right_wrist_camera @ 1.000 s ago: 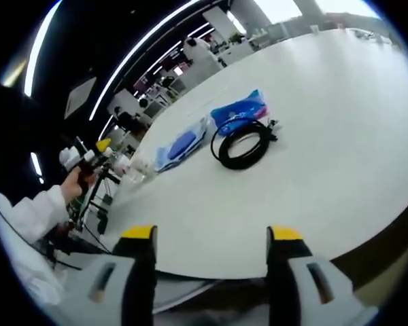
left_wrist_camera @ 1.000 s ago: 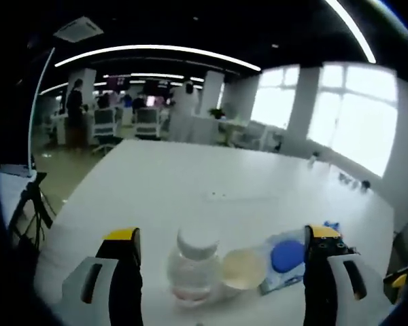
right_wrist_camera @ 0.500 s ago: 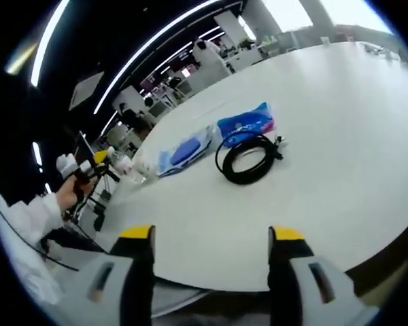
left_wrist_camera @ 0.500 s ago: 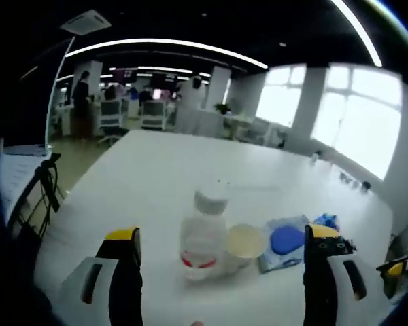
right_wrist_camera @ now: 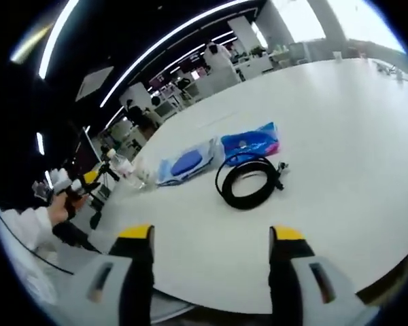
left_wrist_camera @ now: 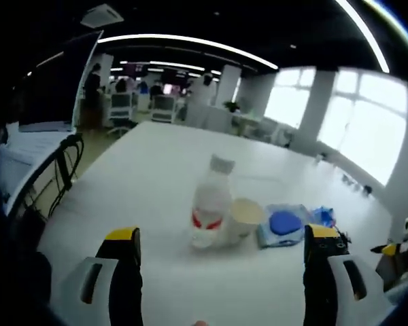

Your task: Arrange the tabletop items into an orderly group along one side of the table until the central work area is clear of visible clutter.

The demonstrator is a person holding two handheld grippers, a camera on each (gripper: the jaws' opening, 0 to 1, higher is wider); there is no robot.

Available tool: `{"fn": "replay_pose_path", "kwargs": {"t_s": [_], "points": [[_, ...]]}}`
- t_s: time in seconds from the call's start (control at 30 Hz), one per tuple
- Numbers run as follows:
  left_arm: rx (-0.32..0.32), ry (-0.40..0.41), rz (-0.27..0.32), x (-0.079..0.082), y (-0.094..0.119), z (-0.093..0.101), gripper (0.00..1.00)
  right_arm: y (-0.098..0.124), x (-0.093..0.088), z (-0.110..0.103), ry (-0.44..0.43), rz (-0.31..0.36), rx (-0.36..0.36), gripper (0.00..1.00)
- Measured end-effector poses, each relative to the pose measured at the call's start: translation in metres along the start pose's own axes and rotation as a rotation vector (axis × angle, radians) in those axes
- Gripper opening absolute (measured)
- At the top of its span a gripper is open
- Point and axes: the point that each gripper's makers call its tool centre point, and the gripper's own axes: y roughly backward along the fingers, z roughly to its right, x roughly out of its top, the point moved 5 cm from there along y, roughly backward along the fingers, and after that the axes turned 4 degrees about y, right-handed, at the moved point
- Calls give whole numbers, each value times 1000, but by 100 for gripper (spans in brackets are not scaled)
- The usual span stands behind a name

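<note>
Now the left gripper [left_wrist_camera: 217, 255] hangs wide open and empty above the near edge of the white table [left_wrist_camera: 156, 170], its jaws well apart, and it has drawn back from the bottle [left_wrist_camera: 211, 204], which a second ago stood right between the jaws and now stands upright farther off. Going left to right in the left gripper view, the bottle touches or nearly touches a pale cup [left_wrist_camera: 245, 219], then comes a clear pouch with a blue disc [left_wrist_camera: 283, 224], then a blue packet [left_wrist_camera: 323, 216]. In the right gripper view, the same row runs bottle [right_wrist_camera: 124, 168], pouch [right_wrist_camera: 187, 163], packet [right_wrist_camera: 251, 143], with a black cable coil [right_wrist_camera: 249, 182] just beside the packet, nearer the table's middle. The right gripper [right_wrist_camera: 211, 272] is also wide open and holds nothing, over the table edge. Judging by this, the bottle has just been set into the row, and the coil probably remains to be tidied.
</note>
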Motion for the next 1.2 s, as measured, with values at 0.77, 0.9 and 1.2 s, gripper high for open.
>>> {"fn": "replay_pose_path", "kwargs": {"t_s": [0.77, 0.9, 1.2], "points": [[-29, -19, -114, -64, 66, 22, 93, 11, 2, 18, -6, -13, 1, 69], [-31, -7, -106, -65, 70, 24, 94, 14, 4, 21, 3, -24, -2, 69], [-22, 39, -94, -62, 73, 25, 96, 16, 5, 26, 14, -59, -17, 68]]}}
